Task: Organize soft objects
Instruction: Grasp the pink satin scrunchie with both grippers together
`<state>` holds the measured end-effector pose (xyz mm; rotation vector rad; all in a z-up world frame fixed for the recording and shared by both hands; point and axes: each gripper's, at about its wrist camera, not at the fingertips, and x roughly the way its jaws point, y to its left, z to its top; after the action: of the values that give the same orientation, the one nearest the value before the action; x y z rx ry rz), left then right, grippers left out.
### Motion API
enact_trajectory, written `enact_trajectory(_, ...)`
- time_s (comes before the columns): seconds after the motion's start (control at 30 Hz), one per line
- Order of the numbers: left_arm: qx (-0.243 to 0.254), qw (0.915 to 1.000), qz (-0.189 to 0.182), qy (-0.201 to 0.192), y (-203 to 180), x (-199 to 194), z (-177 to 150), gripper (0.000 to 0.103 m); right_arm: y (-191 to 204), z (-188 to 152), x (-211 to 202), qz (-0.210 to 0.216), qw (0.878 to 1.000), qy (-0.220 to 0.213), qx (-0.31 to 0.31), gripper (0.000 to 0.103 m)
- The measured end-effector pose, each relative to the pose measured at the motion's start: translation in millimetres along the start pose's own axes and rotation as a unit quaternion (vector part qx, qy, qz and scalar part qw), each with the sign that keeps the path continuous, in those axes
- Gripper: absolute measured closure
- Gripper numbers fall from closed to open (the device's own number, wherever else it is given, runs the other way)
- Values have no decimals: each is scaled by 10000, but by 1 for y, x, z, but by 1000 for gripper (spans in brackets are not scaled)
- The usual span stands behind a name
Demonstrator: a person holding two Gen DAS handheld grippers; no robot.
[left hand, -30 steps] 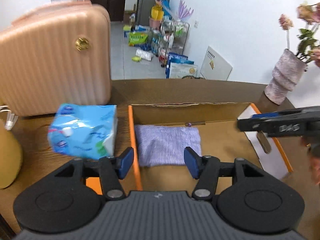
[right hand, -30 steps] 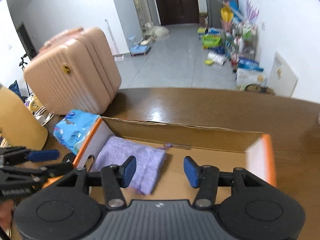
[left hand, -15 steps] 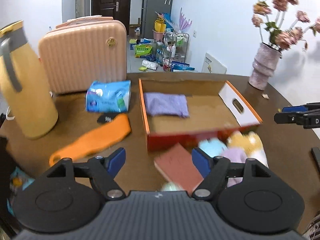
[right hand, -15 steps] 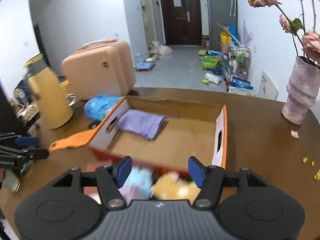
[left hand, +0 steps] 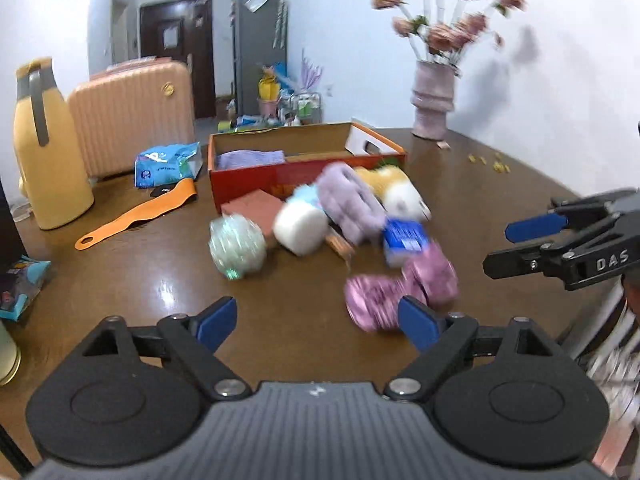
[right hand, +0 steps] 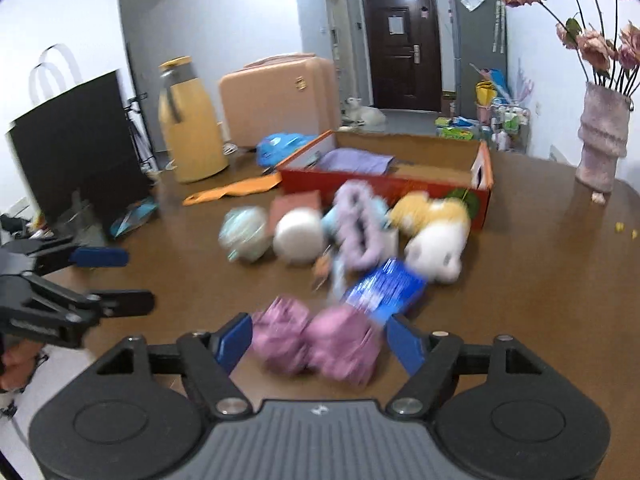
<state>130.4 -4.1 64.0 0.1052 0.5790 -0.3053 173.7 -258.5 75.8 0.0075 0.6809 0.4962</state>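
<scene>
Moved: both grippers are pulling back from the box (left hand: pixel 280 172).
Nearest: pink soft toy (right hand: pixel 316 344) is lying just ahead of the right gripper (right hand: pixel 318 340).
Jaws: both the right and the left gripper (left hand: pixel 316 320) are standing apart, empty.

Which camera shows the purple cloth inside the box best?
The right wrist view. It looks down over the box wall, so most of the purple cloth's flat top shows. The left wrist view sits lower, and the box's front wall hides all but a thin strip of the cloth.

Glossy wood table (left hand: pixel 288 304); cardboard box (left hand: pixel 304 176); fuzzy plush toys (left hand: pixel 352 200); ribbed plastic suitcase (left hand: pixel 132 120).
</scene>
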Motion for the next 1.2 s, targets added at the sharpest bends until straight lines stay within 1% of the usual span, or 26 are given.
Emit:
enact_trajectory(0.07,-46,10000,-5,-32,-9,-7,-19,12,13,-23,-10,-9,10000,-70,16,29)
enact_trajectory(0.17,-419,9990,-162,60,-8,-13,-38,12,27,-53,-19,-165,9996,-205,100,27)
enact_trajectory(0.23,-519,9984,-199,116,-6,-12,-42,12,29,-66,-20,-175,9990,-268,328,27)
enact_trajectory(0.33,-455,9987,-42,215,-2,-3,-40,12,26,-74,-16,-100,9978,-275,592,27)
enact_trajectory(0.4,-474,9983,-31,323,1,7,-38,12,24,-76,-8,-168,9977,-281,593,27)
enact_trajectory(0.47,-608,9972,-128,410,5,17,-35,12,20,-74,1,-271,9970,-293,659,27)
enact_trajectory(0.57,-904,9934,-480,511,9,38,-25,12,7,-69,15,-226,9950,-349,908,28)
enact_trajectory(0.67,-1068,9885,-871,622,9,63,-10,14,-7,-58,32,-251,9927,-397,1107,28)
enact_trajectory(0.73,-1087,9869,-982,676,7,80,1,16,-14,-48,42,-290,9918,-442,1160,28)
enact_trajectory(0.77,-1082,9867,-977,720,6,90,7,20,-18,-44,47,-276,9915,-445,1189,29)
enact_trajectory(0.8,-1082,9864,-976,764,6,97,9,23,-24,-39,54,-239,9908,-437,1261,31)
enact_trajectory(0.83,-1091,9853,-1012,835,7,105,12,29,-29,-35,60,-202,9900,-423,1333,35)
enact_trajectory(0.9,-1141,9817,-1167,986,10,119,14,34,-36,-29,74,-139,9898,-329,1380,50)
enact_trajectory(0.93,-1193,9790,-1269,1059,11,125,14,39,-39,-27,81,-133,9898,-280,1390,52)
enact_trajectory(0.97,-1264,9762,-1357,1125,13,130,13,47,-41,-26,87,-99,9899,-244,1391,57)
enact_trajectory(1.0,-1382,9723,-1468,1182,16,135,11,52,-42,-26,91,-42,9900,-226,1395,60)
enact_trajectory(1.07,-1649,9641,-1674,1233,22,141,9,69,-46,-26,97,80,9890,-237,1455,62)
enact_trajectory(1.1,-1730,9610,-1776,1227,24,143,9,72,-47,-25,99,113,9890,-230,1454,65)
enact_trajectory(1.13,-1779,9589,-1846,1218,26,143,8,74,-48,-25,101,146,9894,-207,1431,66)
enact_trajectory(1.2,-1822,9576,-1887,1191,27,144,6,76,-48,-24,102,182,9899,-189,1390,68)
